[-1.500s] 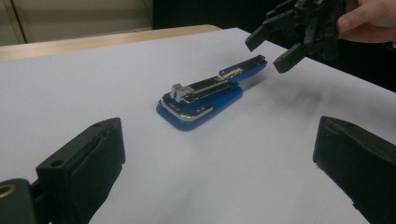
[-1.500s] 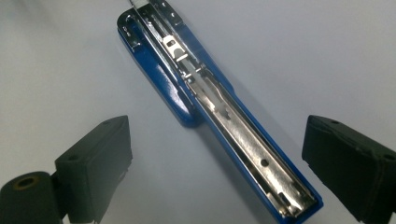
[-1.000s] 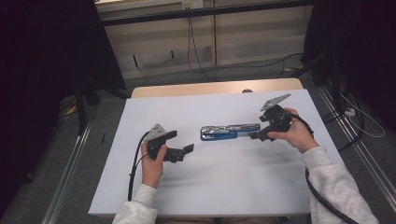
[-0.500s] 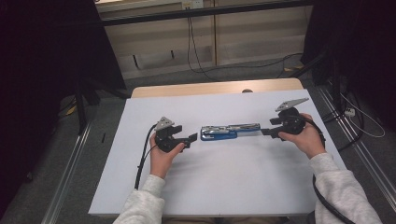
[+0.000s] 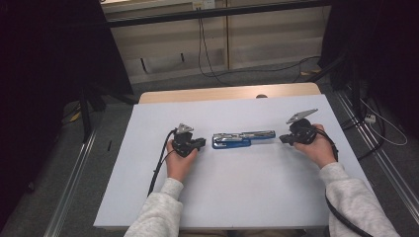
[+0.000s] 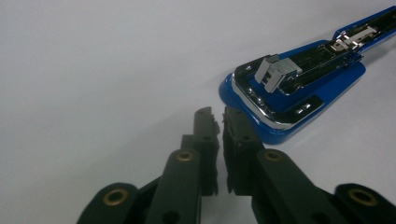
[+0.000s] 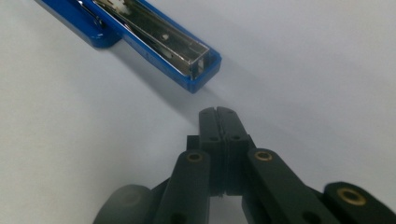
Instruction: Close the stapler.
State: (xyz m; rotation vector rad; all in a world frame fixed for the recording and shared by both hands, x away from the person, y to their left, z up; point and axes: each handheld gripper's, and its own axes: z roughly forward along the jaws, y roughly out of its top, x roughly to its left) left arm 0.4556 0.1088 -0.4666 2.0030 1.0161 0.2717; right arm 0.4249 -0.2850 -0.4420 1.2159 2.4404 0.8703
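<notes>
One blue stapler (image 5: pixel 243 138), swung open flat, lies mid-bench (image 5: pixel 237 197) between two grippers. The left gripper (image 6: pixel 217 116) sits just beside its hinged end, jaws nearly clenched, grasping nothing. The right gripper (image 7: pixel 218 112) rests near the far tip, clenched empty.

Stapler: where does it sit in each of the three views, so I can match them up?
High view: stapler at table centre, lying opened out flat between the grippers.
Left gripper view: upper right, its wide blue end just beyond the jaw tips.
Right gripper view: upper left, its narrow metal-channel end nearest the jaws.
Shared landmark: the white table.
</notes>
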